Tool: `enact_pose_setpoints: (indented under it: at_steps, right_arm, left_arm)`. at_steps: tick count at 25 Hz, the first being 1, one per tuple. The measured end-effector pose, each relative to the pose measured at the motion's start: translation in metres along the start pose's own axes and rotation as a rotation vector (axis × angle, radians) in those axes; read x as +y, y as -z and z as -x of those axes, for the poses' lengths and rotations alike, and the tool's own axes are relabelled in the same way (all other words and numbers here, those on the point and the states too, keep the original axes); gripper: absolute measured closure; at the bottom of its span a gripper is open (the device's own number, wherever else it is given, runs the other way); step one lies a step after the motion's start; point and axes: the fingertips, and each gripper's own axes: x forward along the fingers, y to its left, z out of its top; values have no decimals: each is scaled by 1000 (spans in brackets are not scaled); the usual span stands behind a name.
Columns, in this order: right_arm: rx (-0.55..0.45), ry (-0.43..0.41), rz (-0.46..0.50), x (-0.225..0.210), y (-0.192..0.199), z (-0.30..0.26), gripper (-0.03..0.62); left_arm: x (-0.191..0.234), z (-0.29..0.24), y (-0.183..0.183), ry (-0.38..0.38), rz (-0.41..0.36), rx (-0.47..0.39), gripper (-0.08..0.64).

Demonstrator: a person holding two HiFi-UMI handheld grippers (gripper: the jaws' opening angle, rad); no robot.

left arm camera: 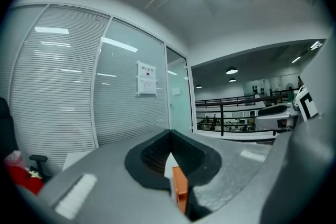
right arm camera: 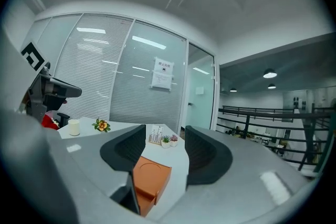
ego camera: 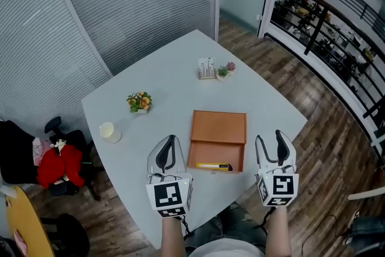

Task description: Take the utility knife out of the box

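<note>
An orange box [ego camera: 219, 129] lies flat near the front of the pale grey table [ego camera: 168, 81]. The yellow utility knife [ego camera: 213, 166] rests in the box's open front tray. My left gripper [ego camera: 170, 139] hovers just left of the box with its jaws meeting at the tips and nothing between them. My right gripper [ego camera: 269, 136] is to the right of the box, jaws apart and empty. The left gripper view shows the left gripper [left arm camera: 169, 134] above a corner of the box [left arm camera: 180, 186]. The right gripper [right arm camera: 165, 131] frames the box [right arm camera: 152, 176]. Neither gripper view shows the knife.
A small flower pot [ego camera: 139, 102], a white cup [ego camera: 109, 132], and a card stand [ego camera: 207, 68] with tiny succulents [ego camera: 225, 70] sit further back on the table. A chair with red clothing [ego camera: 60, 165] stands at the left. The table's corner edge lies close to my body.
</note>
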Motion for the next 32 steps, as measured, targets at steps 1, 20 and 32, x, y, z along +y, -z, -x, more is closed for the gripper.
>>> enact_pose_setpoints:
  at_steps: [1, 20, 32]
  right_arm:
    - [4, -14, 5, 1, 1, -6, 330]
    - [149, -293, 143, 41, 50, -77, 341]
    - [283, -578, 291, 90, 106, -79, 356]
  left_arm:
    - [1, -4, 2, -6, 2, 5, 560]
    - [14, -38, 43, -96, 49, 114, 560]
    - [20, -34, 79, -135, 95, 194, 560]
